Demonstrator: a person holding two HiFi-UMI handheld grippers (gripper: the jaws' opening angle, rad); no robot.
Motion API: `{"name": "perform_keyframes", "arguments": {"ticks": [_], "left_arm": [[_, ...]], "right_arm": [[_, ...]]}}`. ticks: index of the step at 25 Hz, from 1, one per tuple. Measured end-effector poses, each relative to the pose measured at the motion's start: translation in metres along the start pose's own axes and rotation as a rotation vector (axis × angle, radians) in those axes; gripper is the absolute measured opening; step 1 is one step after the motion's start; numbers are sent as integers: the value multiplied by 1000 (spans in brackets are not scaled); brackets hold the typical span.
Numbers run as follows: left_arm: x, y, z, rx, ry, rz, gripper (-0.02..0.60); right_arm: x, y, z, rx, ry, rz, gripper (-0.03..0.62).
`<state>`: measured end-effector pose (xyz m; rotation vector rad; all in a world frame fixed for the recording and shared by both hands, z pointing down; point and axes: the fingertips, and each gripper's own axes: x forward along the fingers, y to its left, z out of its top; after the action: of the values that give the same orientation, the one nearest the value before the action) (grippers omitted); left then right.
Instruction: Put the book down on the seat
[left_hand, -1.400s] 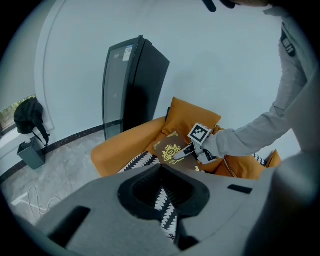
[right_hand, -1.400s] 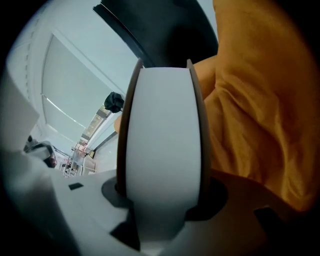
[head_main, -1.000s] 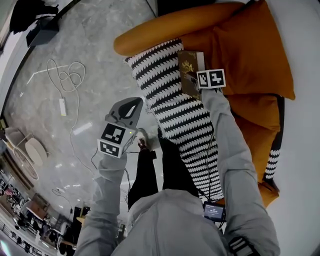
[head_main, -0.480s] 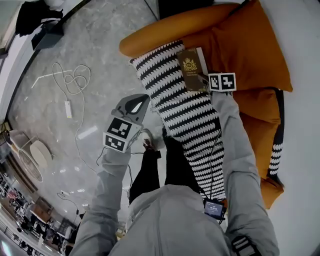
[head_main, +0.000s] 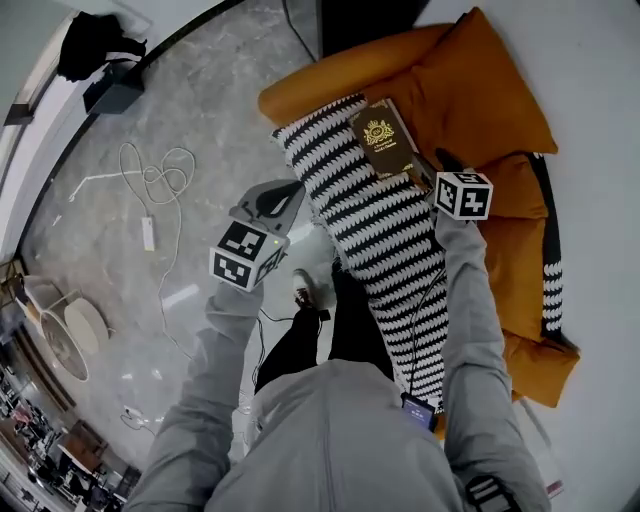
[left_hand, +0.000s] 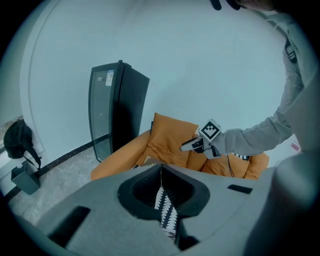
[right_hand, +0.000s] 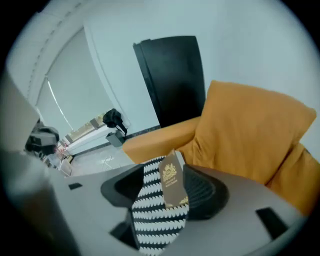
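Both arms extend forward: right tongs (head_main: 432, 169) gape beside the book (head_main: 385, 140) lying on the striped seat (head_main: 372, 235), left tongs (head_main: 291, 190) closed.

Left gripper (head_main: 284, 196) low, jaws together, empty; right gripper (head_main: 431, 171) farther forward on outstretched arm (head_main: 470, 300), jaws wide apart

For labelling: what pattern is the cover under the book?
Cover: black and white zigzag stripes; head view.

Grey marble floor (head_main: 210, 90) with a looped white cable (head_main: 150, 172) lying on it; black bag (head_main: 95, 45) just beside a dark box (head_main: 115, 93); tall black cabinet (left_hand: 115, 107) upright against the pale wall (left_hand: 210, 65)
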<state>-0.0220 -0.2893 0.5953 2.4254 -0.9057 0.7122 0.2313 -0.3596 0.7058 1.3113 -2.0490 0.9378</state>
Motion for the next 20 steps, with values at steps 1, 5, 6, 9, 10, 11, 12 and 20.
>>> {"name": "perform_keyframes", "arguments": {"ticks": [1, 5, 6, 9, 10, 11, 12, 20], "left_arm": [[-8, -3, 1, 13, -6, -3, 26], [-39, -14, 4, 57, -31, -12, 26], [-47, -17, 5, 67, -39, -13, 26], [-73, -22, 11, 84, -77, -6, 26], [-83, -23, 13, 84, -94, -1, 26], [-92, -26, 15, 82, -109, 5, 26], [-102, -29, 16, 83, -123, 11, 26], [-165, -57, 48, 207, -242, 51, 26]], "right_arm": [[-15, 9, 7, -3, -39, -3, 256], [-75, 42, 29, -69, -150, -39, 195], [-90, 50, 34, -86, -175, -46, 184], [-136, 78, 46, -115, -258, -60, 149], [-151, 89, 49, -119, -282, -64, 142], [-166, 100, 49, -120, -304, -69, 136], [-179, 111, 50, -123, -323, -75, 129], [-275, 188, 62, -228, -451, -140, 56]]}}
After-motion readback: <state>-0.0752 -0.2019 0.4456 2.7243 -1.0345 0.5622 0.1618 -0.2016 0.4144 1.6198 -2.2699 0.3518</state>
